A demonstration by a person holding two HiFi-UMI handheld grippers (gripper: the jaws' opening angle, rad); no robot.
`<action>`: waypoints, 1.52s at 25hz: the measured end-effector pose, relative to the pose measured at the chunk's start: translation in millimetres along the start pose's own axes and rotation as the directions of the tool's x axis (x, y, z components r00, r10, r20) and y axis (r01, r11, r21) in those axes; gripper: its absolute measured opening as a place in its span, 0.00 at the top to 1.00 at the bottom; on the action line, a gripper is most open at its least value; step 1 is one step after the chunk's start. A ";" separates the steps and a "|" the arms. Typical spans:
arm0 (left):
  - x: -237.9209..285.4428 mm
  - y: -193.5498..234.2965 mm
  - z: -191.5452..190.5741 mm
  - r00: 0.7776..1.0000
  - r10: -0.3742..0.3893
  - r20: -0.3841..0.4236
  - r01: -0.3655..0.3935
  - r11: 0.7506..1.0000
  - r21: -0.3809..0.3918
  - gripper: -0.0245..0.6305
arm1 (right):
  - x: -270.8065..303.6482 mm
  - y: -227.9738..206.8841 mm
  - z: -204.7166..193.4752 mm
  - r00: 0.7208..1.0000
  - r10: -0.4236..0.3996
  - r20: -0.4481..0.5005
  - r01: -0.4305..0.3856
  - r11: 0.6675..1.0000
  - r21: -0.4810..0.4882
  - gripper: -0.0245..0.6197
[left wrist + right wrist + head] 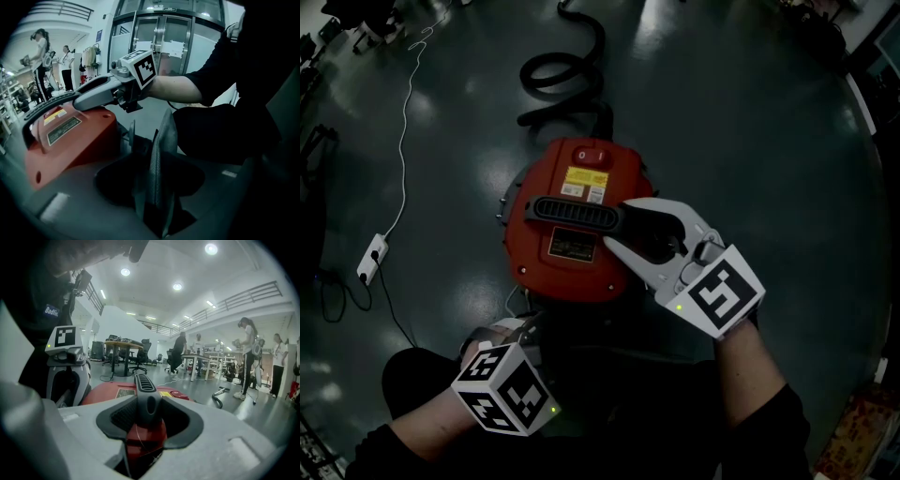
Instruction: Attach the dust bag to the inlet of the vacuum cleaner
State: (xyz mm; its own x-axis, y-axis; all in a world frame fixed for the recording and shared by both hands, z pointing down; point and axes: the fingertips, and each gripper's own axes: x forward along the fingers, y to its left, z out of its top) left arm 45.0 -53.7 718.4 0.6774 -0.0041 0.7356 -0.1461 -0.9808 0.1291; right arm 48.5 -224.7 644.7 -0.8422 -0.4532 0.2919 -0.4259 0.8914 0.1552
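The vacuum's red lid (572,253) lies on the floor in front of me, with a black handle (572,213) across its top. My right gripper (614,227) is shut on the right end of that handle (146,397), seen close up in the right gripper view. My left gripper (508,330) sits low at the lid's near edge, its jaws wide apart. A thin grey fold of the dust bag (159,173) stands upright between them, and the pads do not press on it. The lid (70,136) is just left of the bag. The vacuum's inlet is hidden.
A black hose (562,70) curls on the floor beyond the vacuum. A white power strip (372,258) with its cable lies at the left. My dark-clothed legs frame the lower part of the head view. People, tables (123,347) and chairs stand far off.
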 end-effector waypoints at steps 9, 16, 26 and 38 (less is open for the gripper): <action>-4.7 -2.4 -0.7 1.000 -0.006 -0.013 0.006 1.000 0.016 0.67 | -0.1 0.4 -0.4 1.000 0.003 -0.002 -0.003 1.000 0.001 0.72; -11.3 -3.6 1.1 1.000 -0.009 -0.012 0.009 1.000 0.020 0.67 | -0.4 0.2 0.3 1.000 -0.002 0.003 0.002 1.000 0.012 0.72; -30.8 -1.3 17.5 0.999 -0.013 0.046 0.011 1.000 0.027 0.69 | -14.2 -1.2 13.4 0.997 -0.042 0.058 0.037 0.995 0.089 0.72; -66.4 8.2 56.4 0.978 -0.047 0.203 0.049 0.999 -0.005 0.71 | -57.4 -3.6 31.2 0.981 -0.190 0.033 0.173 0.946 0.275 0.72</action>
State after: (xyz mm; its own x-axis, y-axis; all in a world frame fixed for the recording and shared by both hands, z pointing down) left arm 39.5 -72.4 633.1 0.8159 0.0027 0.5782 -0.1159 -0.9789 0.1681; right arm 88.1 -201.7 598.0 -0.7566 -0.6135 0.2261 -0.6398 0.7660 -0.0623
